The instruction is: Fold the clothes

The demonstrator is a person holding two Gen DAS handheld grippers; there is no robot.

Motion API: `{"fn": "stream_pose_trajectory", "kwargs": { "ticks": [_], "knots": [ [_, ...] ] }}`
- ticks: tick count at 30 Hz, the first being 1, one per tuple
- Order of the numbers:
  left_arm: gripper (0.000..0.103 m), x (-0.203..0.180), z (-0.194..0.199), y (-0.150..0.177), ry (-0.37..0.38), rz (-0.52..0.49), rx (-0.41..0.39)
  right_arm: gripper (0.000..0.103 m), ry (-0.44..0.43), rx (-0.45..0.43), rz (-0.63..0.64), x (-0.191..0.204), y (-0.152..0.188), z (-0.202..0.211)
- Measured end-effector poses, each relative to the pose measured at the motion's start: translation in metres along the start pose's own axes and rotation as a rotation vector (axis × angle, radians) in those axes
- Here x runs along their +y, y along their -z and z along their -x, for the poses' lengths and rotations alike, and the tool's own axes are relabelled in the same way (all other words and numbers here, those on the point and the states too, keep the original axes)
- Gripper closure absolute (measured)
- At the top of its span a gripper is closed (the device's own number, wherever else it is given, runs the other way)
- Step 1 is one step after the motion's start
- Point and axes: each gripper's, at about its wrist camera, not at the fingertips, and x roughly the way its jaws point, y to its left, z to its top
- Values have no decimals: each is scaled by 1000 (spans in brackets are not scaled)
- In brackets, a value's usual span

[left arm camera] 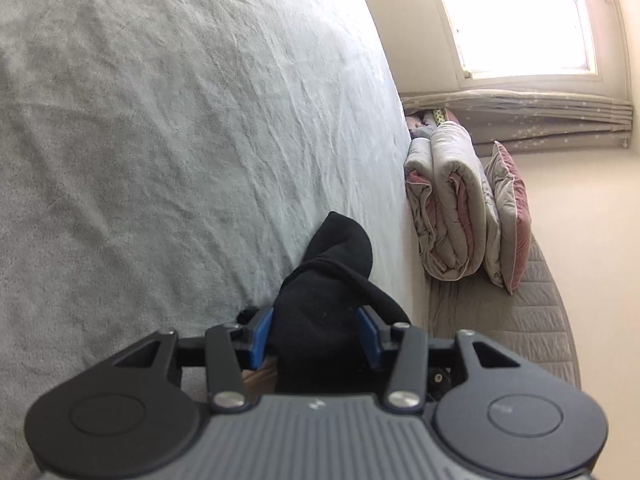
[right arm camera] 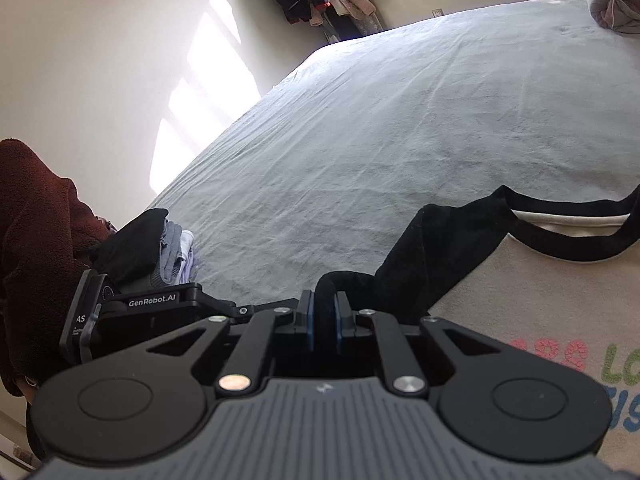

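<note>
Black trim of the cream shirt sat clamped in the right gripper, the shirt's body spread on the bed to that gripper's right. The left gripper stood half-open around a black sleeve, pads seemingly not pressing, sleeve pointing forward.

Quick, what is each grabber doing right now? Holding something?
Left gripper: jaws part open around black cloth; whether it is gripped cannot be told.
Right gripper: jaws shut on the shirt's black sleeve.
</note>
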Motion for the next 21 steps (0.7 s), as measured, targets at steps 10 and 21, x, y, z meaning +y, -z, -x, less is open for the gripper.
{"fn": "stream_pose_trajectory", "kwargs": {
  "ticks": [10, 21],
  "knots": [
    [57, -12, 25, -4, 49, -6, -128, 91, 0, -69, 4, 20, -41, -9],
    [57, -19, 61, -20, 93, -32, -244, 91, -56, -99, 59, 55, -66, -33]
  ]
}}
